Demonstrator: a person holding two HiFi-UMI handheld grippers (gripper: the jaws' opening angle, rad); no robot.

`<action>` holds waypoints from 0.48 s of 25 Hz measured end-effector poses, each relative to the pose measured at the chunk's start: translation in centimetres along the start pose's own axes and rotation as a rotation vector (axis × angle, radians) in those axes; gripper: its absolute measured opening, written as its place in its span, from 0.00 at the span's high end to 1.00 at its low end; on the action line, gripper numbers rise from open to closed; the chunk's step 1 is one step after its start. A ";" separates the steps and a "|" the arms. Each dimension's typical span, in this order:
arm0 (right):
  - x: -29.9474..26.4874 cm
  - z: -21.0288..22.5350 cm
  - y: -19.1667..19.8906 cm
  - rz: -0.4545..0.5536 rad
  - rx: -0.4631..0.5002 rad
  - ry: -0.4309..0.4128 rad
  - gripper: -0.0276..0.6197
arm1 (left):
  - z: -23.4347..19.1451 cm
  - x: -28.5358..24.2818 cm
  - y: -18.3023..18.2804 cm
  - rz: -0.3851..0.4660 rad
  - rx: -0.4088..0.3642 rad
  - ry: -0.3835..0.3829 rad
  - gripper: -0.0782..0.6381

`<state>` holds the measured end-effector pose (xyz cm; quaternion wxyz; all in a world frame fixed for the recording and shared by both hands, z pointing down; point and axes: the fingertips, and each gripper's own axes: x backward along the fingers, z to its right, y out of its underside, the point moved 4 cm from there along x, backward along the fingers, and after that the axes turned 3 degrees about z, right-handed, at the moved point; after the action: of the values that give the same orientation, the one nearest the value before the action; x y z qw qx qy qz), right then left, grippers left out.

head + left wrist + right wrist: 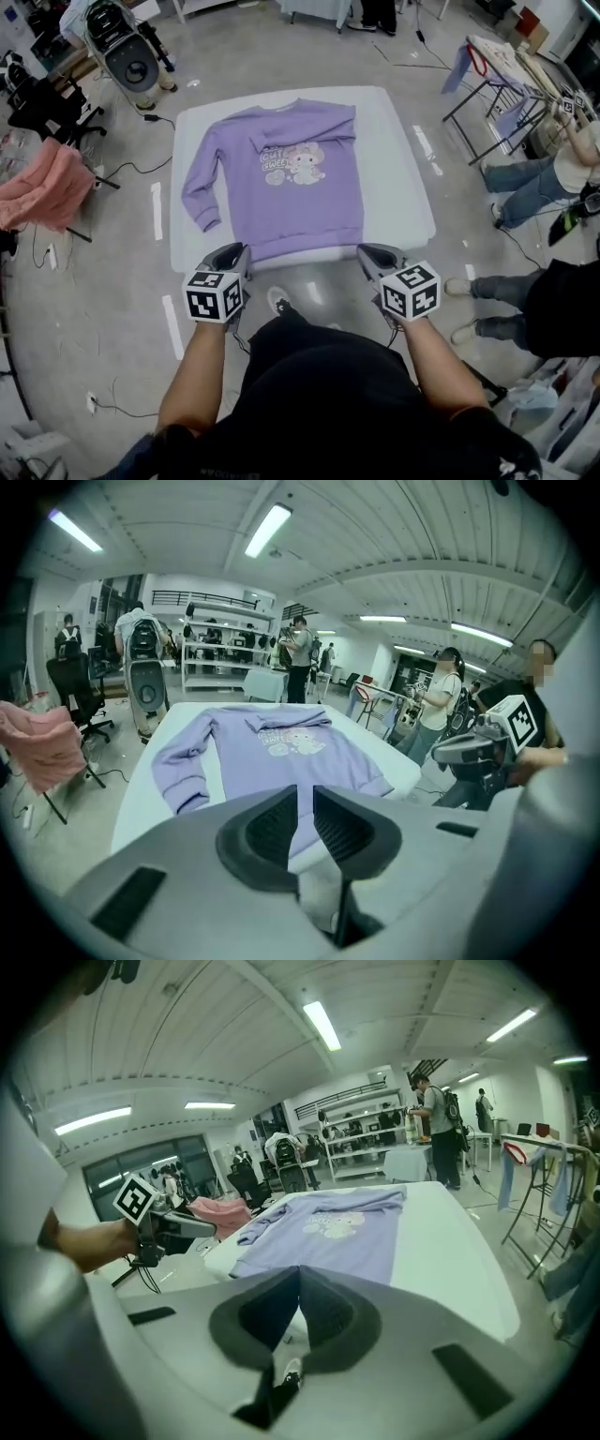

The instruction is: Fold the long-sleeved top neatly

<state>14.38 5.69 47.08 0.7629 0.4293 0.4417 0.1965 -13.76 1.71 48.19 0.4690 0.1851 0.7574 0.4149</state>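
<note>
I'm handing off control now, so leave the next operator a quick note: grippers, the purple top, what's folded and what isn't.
Left gripper: jaws slightly apart, empty, at the near table edge by the hem.
Right gripper: shut, empty, by the other hem corner.
Purple top: flat, print up, on the white table.
Done: one sleeve folded across the chest.
Left to do: the other sleeve lies out at the person's left; fold it in, then fold the body.
</note>
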 end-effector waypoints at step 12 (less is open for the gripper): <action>1.8 -2.0 4.3 -0.021 0.005 -0.089 0.95 | -4.6 5.8 3.8 0.032 0.147 -0.313 0.81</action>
<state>14.02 10.28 49.28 0.7827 0.4348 0.4123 0.1684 -21.03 5.70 48.97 0.5597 0.2934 0.7004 0.3318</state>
